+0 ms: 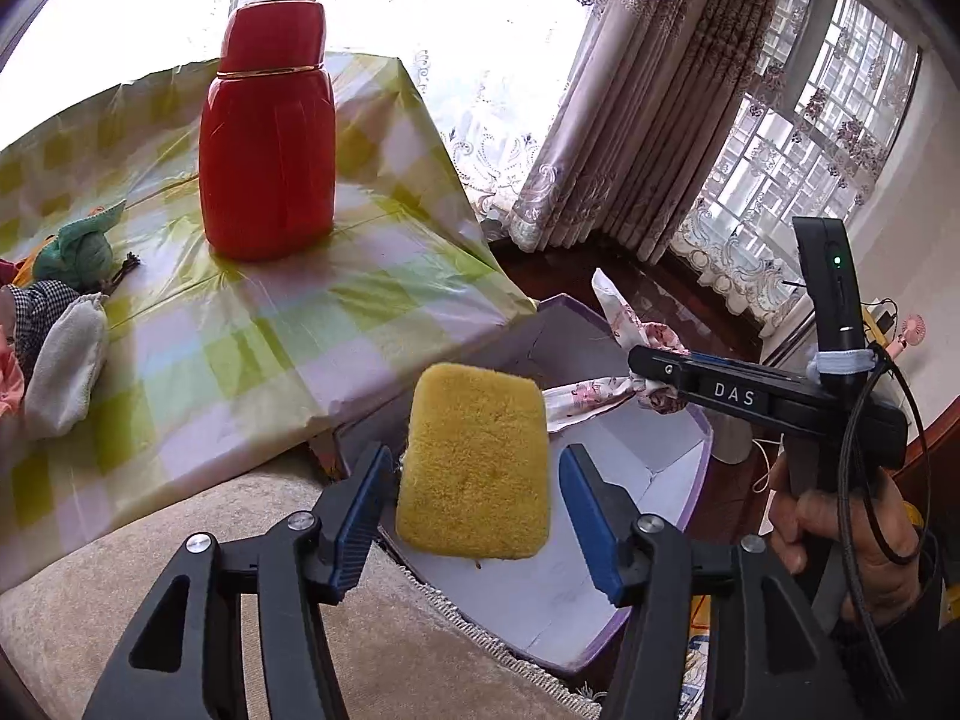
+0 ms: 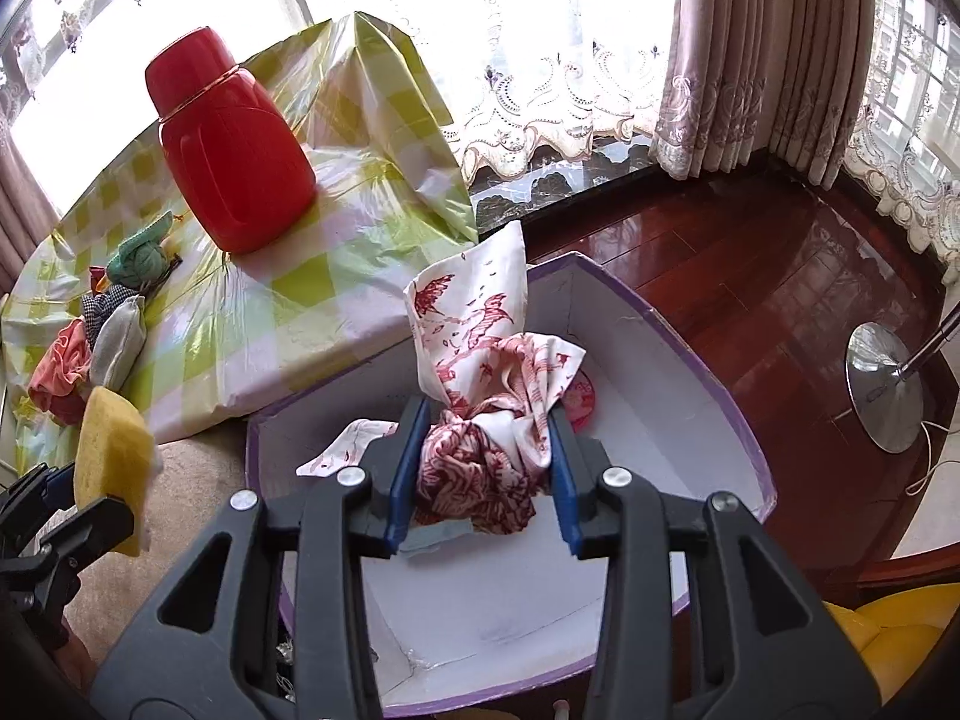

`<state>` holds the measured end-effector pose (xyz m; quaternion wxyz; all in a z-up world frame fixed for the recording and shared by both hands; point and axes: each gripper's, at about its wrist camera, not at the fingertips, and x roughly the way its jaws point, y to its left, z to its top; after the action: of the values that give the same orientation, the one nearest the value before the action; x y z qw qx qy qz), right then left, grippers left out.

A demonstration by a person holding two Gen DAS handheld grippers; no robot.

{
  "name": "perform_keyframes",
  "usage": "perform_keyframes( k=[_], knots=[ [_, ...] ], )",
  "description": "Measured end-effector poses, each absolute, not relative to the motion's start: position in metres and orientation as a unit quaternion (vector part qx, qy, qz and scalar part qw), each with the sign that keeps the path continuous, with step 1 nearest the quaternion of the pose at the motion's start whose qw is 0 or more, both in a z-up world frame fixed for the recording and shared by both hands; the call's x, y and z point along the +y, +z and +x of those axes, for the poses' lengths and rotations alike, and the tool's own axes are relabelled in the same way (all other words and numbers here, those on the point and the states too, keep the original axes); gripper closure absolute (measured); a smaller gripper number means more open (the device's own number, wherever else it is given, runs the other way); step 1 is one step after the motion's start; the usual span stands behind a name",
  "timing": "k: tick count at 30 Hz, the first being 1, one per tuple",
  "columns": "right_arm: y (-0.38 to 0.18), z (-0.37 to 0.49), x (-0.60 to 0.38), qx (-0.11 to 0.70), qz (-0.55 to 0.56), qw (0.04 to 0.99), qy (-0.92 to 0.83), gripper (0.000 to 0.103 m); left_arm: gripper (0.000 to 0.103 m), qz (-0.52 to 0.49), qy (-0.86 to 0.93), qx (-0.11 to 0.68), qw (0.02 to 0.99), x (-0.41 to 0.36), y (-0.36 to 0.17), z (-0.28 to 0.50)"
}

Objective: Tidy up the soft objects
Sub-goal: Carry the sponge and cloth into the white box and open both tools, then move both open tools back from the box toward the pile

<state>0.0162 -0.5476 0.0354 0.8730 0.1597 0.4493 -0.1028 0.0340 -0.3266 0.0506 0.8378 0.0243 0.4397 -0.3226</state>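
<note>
Lace-curtained windows and pleated drapes point(image 2: 714, 60) back a low table draped in a green-and-white checked cloth point(image 1: 252, 324), beside which a white box with purple edging point(image 2: 654, 360) sits over a dark red wooden floor point(image 2: 750, 252). On the cloth stands a red flask point(image 1: 267, 138), upright with its cap on; near the table's left edge lie a knotted green cloth point(image 1: 81, 249), a black-and-white checked cloth point(image 1: 36, 306), a pale grey pouch point(image 1: 66, 366) and an orange-pink cloth point(image 2: 60, 369), bunched close together. Left gripper point(image 1: 474, 510): fingers spread apart, with a yellow sponge point(image 1: 474, 462) standing on end between them; its left side lies against the left blue pad point(image 1: 360, 516), while a gap separates it from the right pad, and whether it is truly pinched cannot be told. The sponge sits over the near-left corner of the box. Right gripper point(image 2: 483, 462): fingers closed on a knotted white cloth printed with red birds point(image 2: 480, 396), held above the box interior, one loose tail rising upward and another trailing to the left. A chrome lamp base point(image 2: 882, 387) rests on the floor at right.
</note>
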Motion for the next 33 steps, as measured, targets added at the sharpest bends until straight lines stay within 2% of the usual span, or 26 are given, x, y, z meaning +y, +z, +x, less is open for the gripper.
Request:
perform_keyframes(
  k=[9,23,33],
  knots=[
    [0.027,0.012,-0.56,0.457,0.173,0.865,-0.118,0.037,0.037,0.001,-0.299,0.455,0.839,-0.316,0.045,0.045],
    [0.026,0.022,-0.533,0.463,0.152,0.869,-0.083,0.034,0.037,-0.015,-0.279,0.45,0.848,-0.301,0.045,0.049],
    [0.031,0.041,-0.471,0.468,0.132,0.874,-0.006,0.034,0.037,-0.069,-0.211,0.434,0.873,-0.245,0.049,0.06]
  ],
)
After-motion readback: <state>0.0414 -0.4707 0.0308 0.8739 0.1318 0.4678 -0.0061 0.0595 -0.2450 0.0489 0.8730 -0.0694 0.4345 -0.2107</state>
